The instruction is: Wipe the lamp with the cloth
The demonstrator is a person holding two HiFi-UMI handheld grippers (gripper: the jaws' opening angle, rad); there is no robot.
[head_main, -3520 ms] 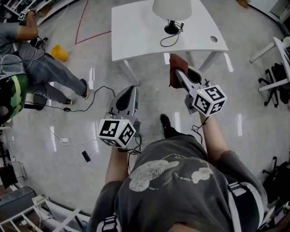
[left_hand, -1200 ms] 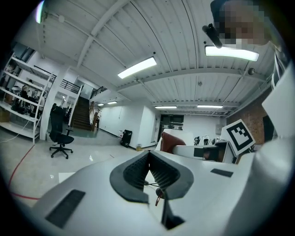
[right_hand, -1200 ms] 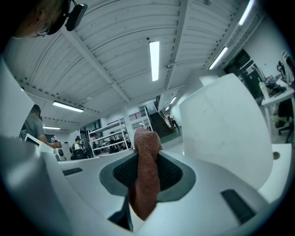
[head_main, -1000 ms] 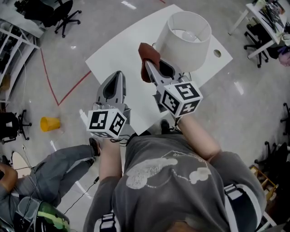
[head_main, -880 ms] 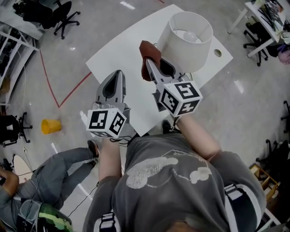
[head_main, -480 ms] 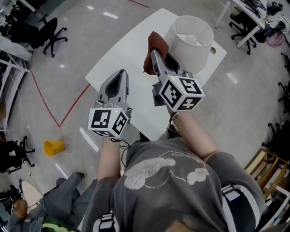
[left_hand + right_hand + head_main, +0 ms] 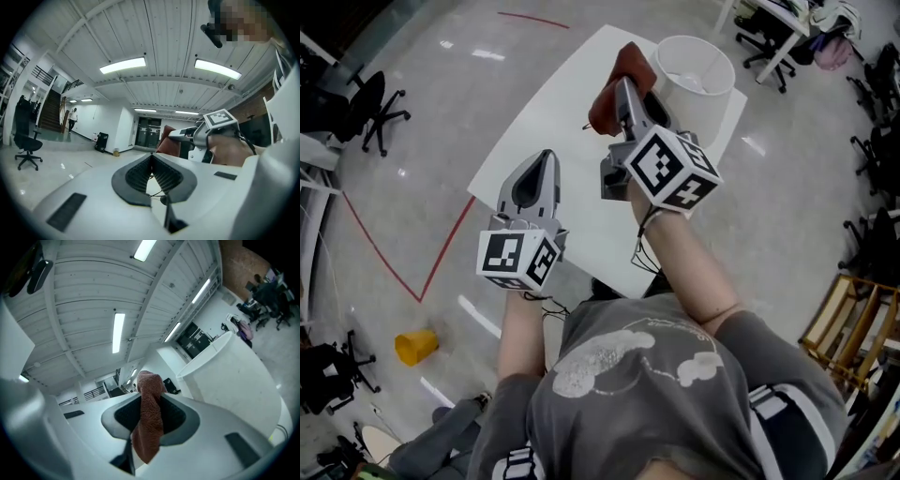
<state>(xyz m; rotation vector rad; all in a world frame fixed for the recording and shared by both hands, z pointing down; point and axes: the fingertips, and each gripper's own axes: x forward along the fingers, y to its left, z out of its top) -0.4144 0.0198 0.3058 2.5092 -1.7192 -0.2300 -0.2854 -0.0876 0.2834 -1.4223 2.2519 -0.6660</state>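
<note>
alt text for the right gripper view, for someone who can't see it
The right gripper is shut on a reddish-brown cloth that hangs down between its jaws. Close by on the right stands the white lamp shade, with a gap between it and the cloth, under a ribbed ceiling with strip lights.

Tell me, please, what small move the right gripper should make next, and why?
Probably ease the right gripper sideways until the cloth meets the lampshade: its jaws are shut on the cloth, and the lampshade stands just beside it, apparently not yet touched.
</note>
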